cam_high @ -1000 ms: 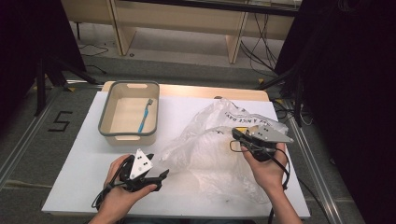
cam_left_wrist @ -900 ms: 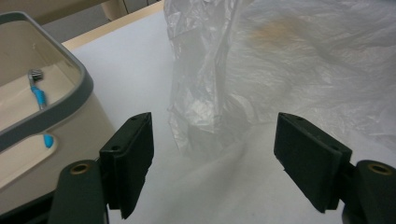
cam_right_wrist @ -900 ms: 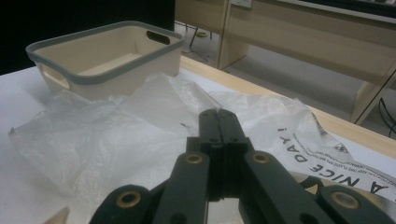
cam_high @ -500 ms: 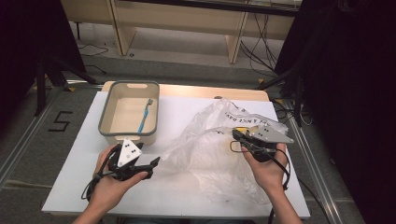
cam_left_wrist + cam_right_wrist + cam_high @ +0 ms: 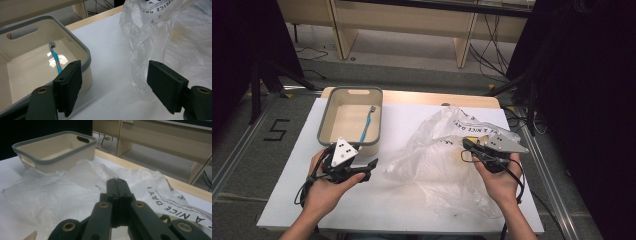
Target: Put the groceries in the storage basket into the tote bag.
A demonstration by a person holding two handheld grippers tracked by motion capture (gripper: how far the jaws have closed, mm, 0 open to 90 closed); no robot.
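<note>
A white table is seen across the middle of the high view, with a wooden strip along its far edge. A crumpled clear plastic bag with black print is spread over the centre and right of the table. In the upper left of the table a cream tub with a grey rim is placed, and a blue toothbrush is lying inside it near its right wall.

The right gripper is seen at the right of the high view, held over the bag, with its jaws pressed together on a fold of the bag; in the right gripper view the closed jaws are pointed toward the tub, with plastic heaped between.

The left gripper is held at the lower left of the high view, just below the tub and just left of the bag's edge. Its jaws are spread wide with nothing between them. In the left gripper view the tub's corner lies behind the left jaw, the toothbrush is seen beyond it, and the bag's edge hangs near the right jaw.
</note>
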